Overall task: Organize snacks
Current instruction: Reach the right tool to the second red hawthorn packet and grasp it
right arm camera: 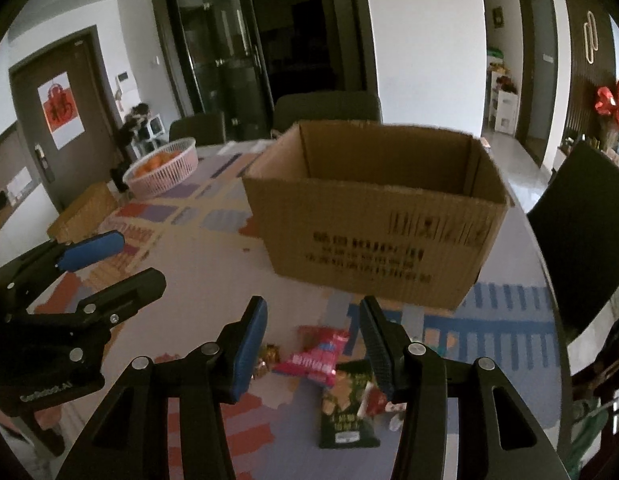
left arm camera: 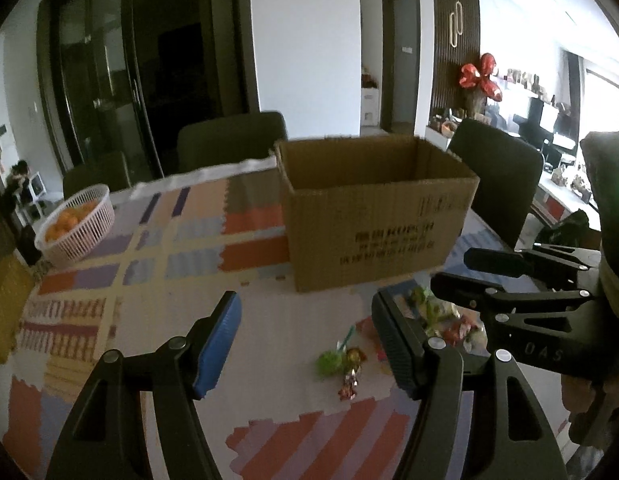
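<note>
An open brown cardboard box (left arm camera: 369, 216) (right arm camera: 381, 216) stands on the patterned tablecloth. Snack packets lie in front of it: a green candy (left arm camera: 329, 362), a foil sweet (left arm camera: 351, 376) and a pile (left arm camera: 449, 320) partly hidden behind the fingers. In the right wrist view I see a pink-red packet (right arm camera: 313, 356), a dark green packet (right arm camera: 345, 404) and a gold sweet (right arm camera: 267, 356). My left gripper (left arm camera: 305, 344) is open and empty above the cloth. My right gripper (right arm camera: 313, 344) is open and empty just above the pink packet.
A pink basket of oranges (left arm camera: 77, 224) (right arm camera: 163, 168) sits at the table's far left. Dark chairs (left arm camera: 497, 184) (right arm camera: 581, 236) stand around the table. A yellow-brown box (right arm camera: 83, 214) sits by the left edge.
</note>
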`<state>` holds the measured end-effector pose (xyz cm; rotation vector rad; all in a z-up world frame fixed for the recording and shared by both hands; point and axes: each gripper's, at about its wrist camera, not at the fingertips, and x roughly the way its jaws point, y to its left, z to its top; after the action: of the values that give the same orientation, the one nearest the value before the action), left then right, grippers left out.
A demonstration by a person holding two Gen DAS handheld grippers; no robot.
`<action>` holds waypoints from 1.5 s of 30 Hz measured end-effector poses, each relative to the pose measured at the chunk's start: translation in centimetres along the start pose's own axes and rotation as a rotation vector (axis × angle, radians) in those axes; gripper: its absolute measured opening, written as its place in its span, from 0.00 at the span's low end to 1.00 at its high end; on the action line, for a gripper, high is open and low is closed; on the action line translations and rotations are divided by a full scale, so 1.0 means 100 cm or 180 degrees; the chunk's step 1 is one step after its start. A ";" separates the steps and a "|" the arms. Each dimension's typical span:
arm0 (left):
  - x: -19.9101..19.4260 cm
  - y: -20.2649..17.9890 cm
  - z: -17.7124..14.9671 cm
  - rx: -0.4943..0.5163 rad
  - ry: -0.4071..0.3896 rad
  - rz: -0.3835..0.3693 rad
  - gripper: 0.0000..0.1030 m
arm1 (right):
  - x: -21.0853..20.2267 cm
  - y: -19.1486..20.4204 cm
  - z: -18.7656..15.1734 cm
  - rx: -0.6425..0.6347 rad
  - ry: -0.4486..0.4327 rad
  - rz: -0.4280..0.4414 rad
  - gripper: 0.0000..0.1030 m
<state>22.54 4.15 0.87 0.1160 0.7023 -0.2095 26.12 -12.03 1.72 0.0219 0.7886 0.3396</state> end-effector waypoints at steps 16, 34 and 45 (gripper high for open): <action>0.050 0.006 -0.040 -0.0008 0.0419 -0.0254 0.61 | 0.050 0.005 -0.023 0.0038 0.0433 0.0016 0.48; 0.102 0.007 -0.054 -0.0100 0.0734 -0.0503 0.42 | 0.104 0.002 -0.032 0.0187 0.0753 -0.0039 0.48; 0.123 0.008 -0.059 -0.0229 0.0854 -0.0598 0.31 | 0.128 -0.001 -0.037 0.0301 0.0935 -0.0071 0.46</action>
<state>28.18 4.10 -11.57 0.0085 0.9882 -0.3524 31.89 -8.64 -9.79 0.0528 1.0949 0.2873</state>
